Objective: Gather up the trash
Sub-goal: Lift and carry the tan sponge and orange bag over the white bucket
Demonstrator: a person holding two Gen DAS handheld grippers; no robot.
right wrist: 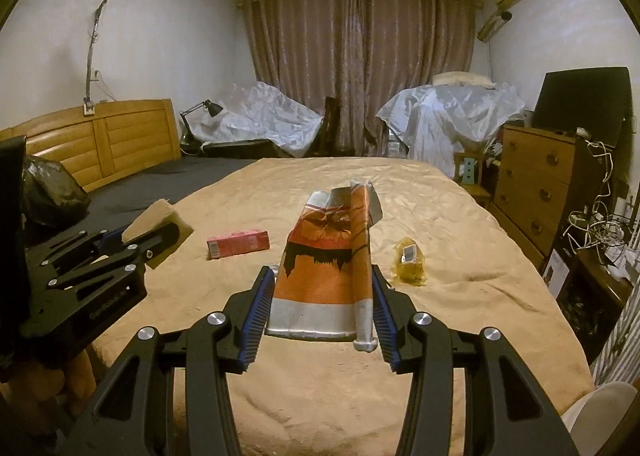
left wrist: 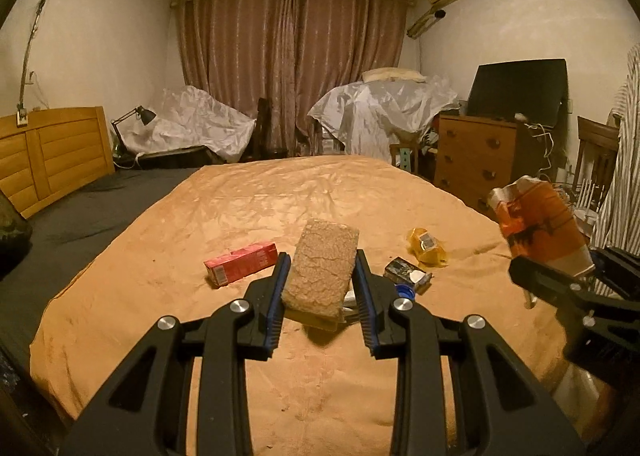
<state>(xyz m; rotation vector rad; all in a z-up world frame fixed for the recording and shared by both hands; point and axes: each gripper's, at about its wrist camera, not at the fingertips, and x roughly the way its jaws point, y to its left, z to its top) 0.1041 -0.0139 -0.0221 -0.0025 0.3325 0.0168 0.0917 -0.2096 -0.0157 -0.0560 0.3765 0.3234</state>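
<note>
Above bed [left wrist: 240, 192]: sponge [left wrist: 322, 268], wrapper [right wrist: 332, 268] gripped.

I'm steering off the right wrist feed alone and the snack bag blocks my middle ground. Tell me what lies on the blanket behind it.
Observer: A small dark crumpled pack lies there, left of the yellow wrapper, hidden from you by the orange snack bag.
Operator: Report anything beside that pack.
Observer: A blue bottle cap sits right against its near edge.
Operator: Confirm the left gripper's hold on the sponge; I only see it side-on.
Observer: The left gripper has both pads against the long sides of the sponge, which is raised above the blanket.
Operator: Say where the red carton sits from it.
Observer: The red carton lies on the blanket, left of the sponge.
</note>
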